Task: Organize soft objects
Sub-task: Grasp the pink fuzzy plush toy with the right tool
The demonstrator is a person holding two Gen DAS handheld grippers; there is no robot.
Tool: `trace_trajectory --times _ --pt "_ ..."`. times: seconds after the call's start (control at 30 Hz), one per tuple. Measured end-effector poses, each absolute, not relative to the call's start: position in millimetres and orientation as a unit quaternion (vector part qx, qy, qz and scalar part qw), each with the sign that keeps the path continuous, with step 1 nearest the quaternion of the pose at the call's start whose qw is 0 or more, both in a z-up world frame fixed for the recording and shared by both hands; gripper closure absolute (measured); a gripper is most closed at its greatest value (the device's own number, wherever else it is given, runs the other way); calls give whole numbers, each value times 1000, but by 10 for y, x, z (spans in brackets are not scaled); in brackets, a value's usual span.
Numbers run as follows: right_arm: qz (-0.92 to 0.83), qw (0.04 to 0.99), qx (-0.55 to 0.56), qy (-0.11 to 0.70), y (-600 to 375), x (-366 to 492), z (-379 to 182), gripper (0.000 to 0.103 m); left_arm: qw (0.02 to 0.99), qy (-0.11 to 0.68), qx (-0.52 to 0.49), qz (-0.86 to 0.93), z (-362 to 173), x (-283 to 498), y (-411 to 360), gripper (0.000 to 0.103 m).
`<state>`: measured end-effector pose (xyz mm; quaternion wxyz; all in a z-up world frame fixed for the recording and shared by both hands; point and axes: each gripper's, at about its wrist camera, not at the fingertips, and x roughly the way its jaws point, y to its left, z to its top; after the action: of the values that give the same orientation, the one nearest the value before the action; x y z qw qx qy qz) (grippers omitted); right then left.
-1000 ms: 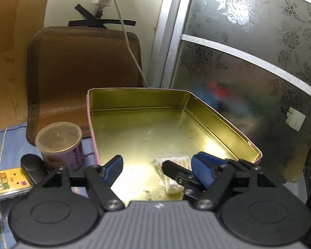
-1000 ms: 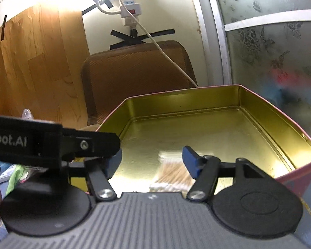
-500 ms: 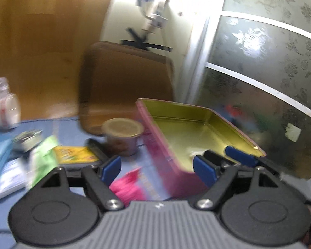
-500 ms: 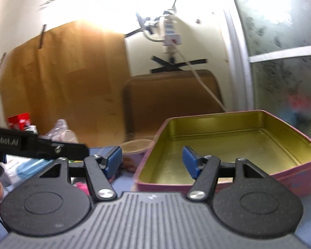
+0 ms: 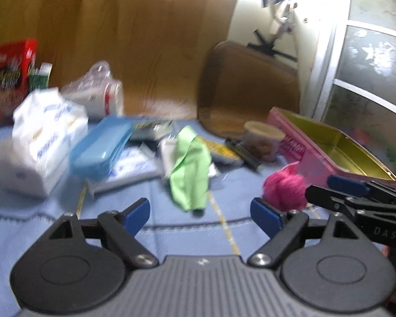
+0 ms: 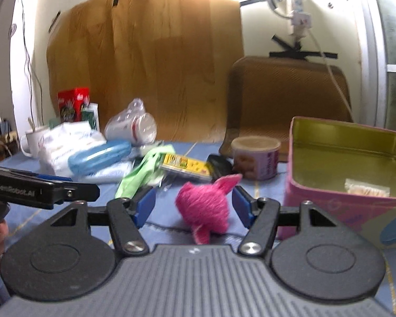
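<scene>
A pink fuzzy toy (image 6: 203,206) lies on the blue cloth, between the fingers of my right gripper (image 6: 194,208). The gripper is open and its blue pads stand clear of the toy on both sides. In the left wrist view the same toy (image 5: 285,187) sits just right of my left gripper (image 5: 200,216), whose jaws are opening with nothing between them. A crumpled green cloth (image 5: 190,169) lies ahead of the left gripper. The pink tin (image 6: 330,206), gold inside, stands at the right with a packet of cotton swabs (image 6: 367,189) in it.
Left of the green cloth are a tissue pack (image 5: 42,142), a blue case (image 5: 100,145) and wrapped cups (image 5: 97,92). A lidded can (image 6: 256,155), a yellow packet (image 6: 184,166) and a brown chair back (image 6: 287,97) stand behind the toy.
Both grippers have drawn back out of the tin and swung left over the blue cloth. The swab packet stays in the tin. The left jaws stand wider than before.
</scene>
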<state>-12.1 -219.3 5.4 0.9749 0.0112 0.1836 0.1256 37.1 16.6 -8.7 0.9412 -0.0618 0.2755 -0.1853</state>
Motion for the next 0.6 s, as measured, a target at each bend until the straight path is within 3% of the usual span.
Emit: trace_trajectory --times 0.37,0.4,0.43,0.6 --pt "112 966 -14 234 -2122 169 -106 37 933 289 -75 -199 -215 419 169 17" --pt "110 964 -11 243 -2133 224 -134 40 933 289 -79 -199 -217 420 184 17" --pt "109 962 -10 251 -2138 267 -163 58 932 291 -82 -199 -217 426 192 17" --pt "146 956 -3 253 -2093 170 -145 59 917 312 -115 -219 -192 446 223 17"
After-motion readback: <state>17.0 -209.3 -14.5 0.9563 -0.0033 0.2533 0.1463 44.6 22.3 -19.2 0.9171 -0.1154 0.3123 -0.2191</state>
